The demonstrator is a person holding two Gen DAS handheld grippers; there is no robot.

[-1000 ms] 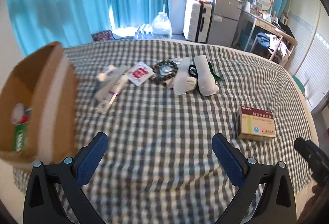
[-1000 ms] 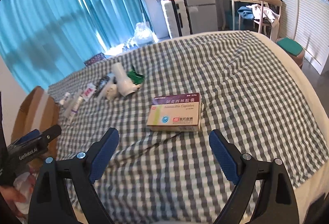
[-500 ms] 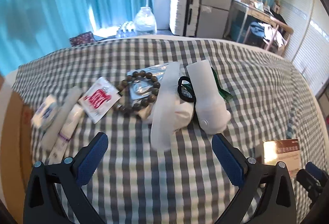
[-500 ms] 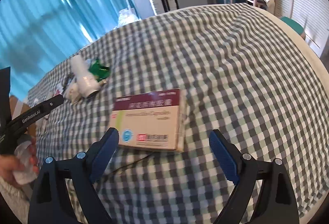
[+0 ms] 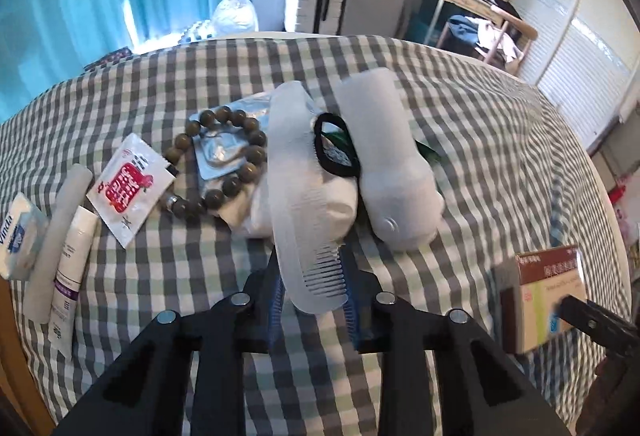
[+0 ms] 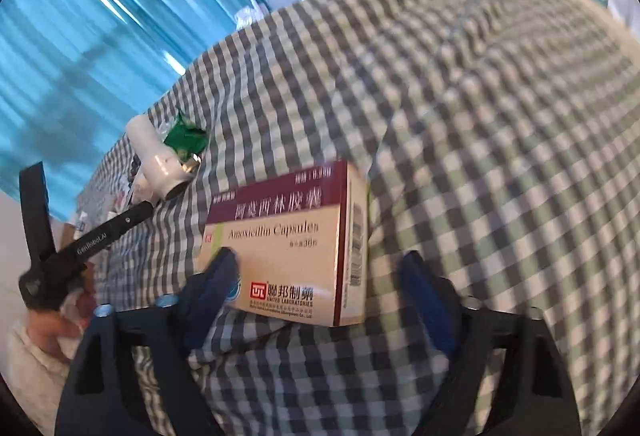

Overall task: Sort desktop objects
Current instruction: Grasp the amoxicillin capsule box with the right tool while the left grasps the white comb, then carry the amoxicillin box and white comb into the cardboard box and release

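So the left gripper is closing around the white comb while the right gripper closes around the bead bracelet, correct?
Not quite. The left gripper is closing with the white comb between its jaws, but the right gripper is closing around the medicine box, not the bead bracelet. The right wrist view shows this.

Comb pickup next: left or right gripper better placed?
Left. The left gripper is closing with the white comb between its pads. The right gripper straddles the medicine box well off to the side, jaws also closing.
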